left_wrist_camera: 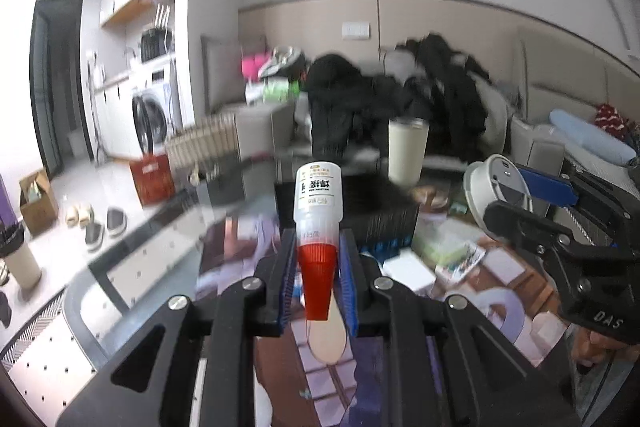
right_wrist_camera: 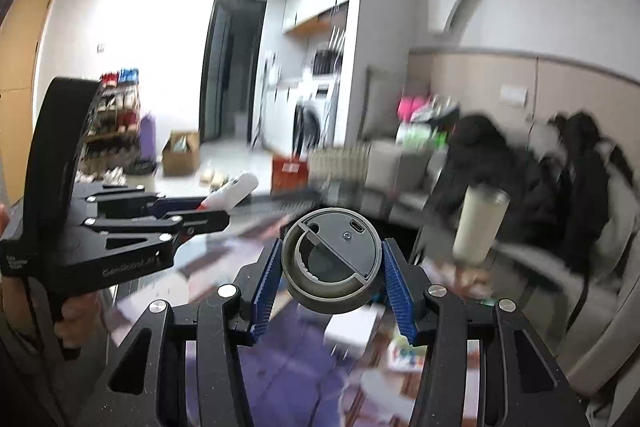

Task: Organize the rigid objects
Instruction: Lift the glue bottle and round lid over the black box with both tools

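Both grippers are held aloft, left gripper (left_wrist_camera: 318, 267) jaws clamping a red-capped tube (left_wrist_camera: 319, 215), right gripper (right_wrist_camera: 330, 275) jaws gripping a grey round device (right_wrist_camera: 331, 259).

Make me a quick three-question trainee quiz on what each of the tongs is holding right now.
1. True or false: the left tongs grip the glue bottle by its red cap end.
2. What do the right tongs hold? A) grey round device B) cream tumbler C) red box
3. Is the cream tumbler held or standing free?

Key: 1 true; 2 A; 3 standing free.
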The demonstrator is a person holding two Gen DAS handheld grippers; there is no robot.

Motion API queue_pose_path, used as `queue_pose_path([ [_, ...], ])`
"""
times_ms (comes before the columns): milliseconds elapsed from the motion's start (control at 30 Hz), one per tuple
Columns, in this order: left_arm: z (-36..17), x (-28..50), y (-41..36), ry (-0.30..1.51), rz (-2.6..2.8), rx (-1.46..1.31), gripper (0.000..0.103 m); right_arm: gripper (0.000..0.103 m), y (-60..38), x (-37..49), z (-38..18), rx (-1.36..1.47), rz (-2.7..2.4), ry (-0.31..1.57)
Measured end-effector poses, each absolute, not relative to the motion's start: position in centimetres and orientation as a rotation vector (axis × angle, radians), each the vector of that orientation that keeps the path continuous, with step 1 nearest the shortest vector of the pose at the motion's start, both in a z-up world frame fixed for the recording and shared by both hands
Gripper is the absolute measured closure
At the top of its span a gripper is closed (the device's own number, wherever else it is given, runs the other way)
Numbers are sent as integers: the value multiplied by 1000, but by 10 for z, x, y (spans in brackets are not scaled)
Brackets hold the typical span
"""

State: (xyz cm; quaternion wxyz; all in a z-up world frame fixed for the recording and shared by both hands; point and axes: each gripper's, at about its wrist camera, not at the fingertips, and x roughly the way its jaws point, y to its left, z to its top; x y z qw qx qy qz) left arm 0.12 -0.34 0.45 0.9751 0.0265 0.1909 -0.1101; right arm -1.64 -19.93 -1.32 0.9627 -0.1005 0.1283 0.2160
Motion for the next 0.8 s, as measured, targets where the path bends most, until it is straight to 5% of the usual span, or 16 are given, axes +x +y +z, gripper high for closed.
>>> queue_pose_path([
  [800,62,118,12,279,-263,2,85,53,-185,115,65,-95,377,204],
])
